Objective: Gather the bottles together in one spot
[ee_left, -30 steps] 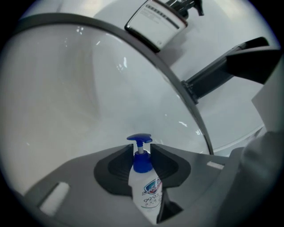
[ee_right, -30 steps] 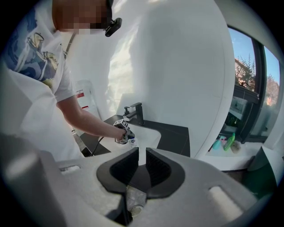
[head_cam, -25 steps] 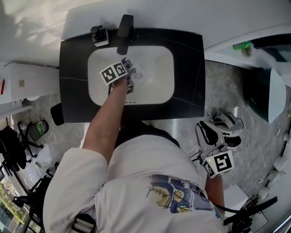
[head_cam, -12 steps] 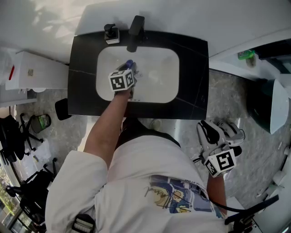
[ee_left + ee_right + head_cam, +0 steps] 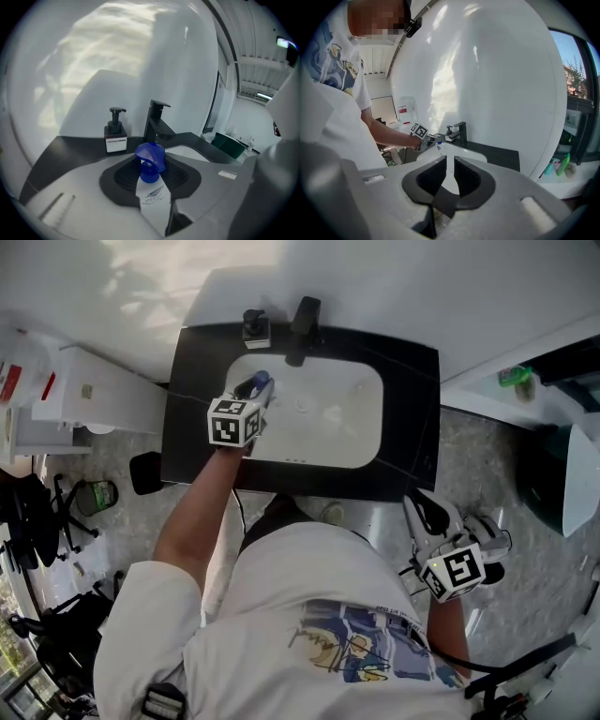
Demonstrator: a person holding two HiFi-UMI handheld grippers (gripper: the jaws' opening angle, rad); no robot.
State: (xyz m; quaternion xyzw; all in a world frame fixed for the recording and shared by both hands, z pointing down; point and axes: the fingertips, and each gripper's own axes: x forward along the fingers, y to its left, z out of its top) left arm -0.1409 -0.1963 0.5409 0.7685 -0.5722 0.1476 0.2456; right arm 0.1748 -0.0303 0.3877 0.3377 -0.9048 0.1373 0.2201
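Holding the bottle (image 5: 151, 190) clamped by its white body, the left gripper (image 5: 254, 397) has its pads pressed on both sides and the blue trigger cap proud of them. This grip appears chosen to keep the trigger from being squeezed. The bottle hangs in the air over the left side of the basin (image 5: 361, 432), touching nothing, with the tap (image 5: 157, 123) and dispenser (image 5: 116, 136) beyond it on the counter (image 5: 417, 418). This suggests it is being carried to a gathering spot not yet evident. The right gripper (image 5: 449, 174) waits low beside the person, well apart from the counter, with its jaws a narrow slit apart and empty. It is probably kept free for another pick. A green bottle (image 5: 511, 377) stands on the ledge (image 5: 469, 367) at right, apparently not yet collected.
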